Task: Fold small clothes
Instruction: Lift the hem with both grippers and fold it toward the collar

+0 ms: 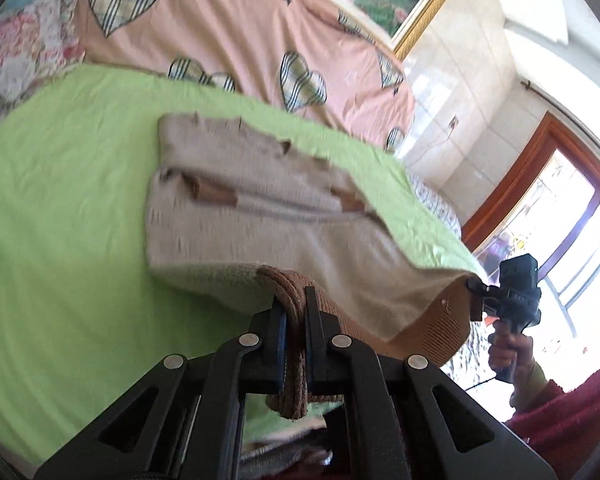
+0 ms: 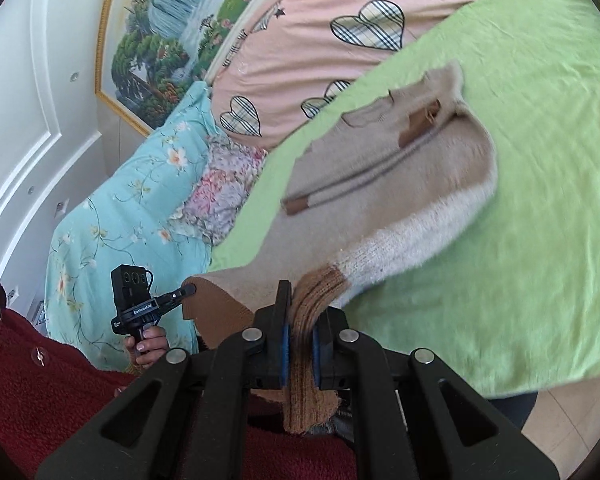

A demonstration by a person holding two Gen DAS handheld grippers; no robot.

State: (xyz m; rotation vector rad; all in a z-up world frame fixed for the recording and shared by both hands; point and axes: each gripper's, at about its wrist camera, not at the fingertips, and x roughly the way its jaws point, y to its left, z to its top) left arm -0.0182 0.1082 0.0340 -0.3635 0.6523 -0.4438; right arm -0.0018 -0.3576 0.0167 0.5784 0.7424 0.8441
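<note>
We see the beige sweater (image 1: 260,200) spread on the green blanket (image 1: 60,220), its brown ribbed hem lifted off the blanket. The left claw (image 1: 296,320) is clenched on one hem corner, the right claw (image 2: 300,328) on the other. Green blanket lies bare all round the sweater; beyond it rise the pink heart-print quilt (image 1: 228,32) and floral pillow (image 2: 132,200). The sweater is motion-blurred, and its hem ends hang hidden behind the claws.
</note>
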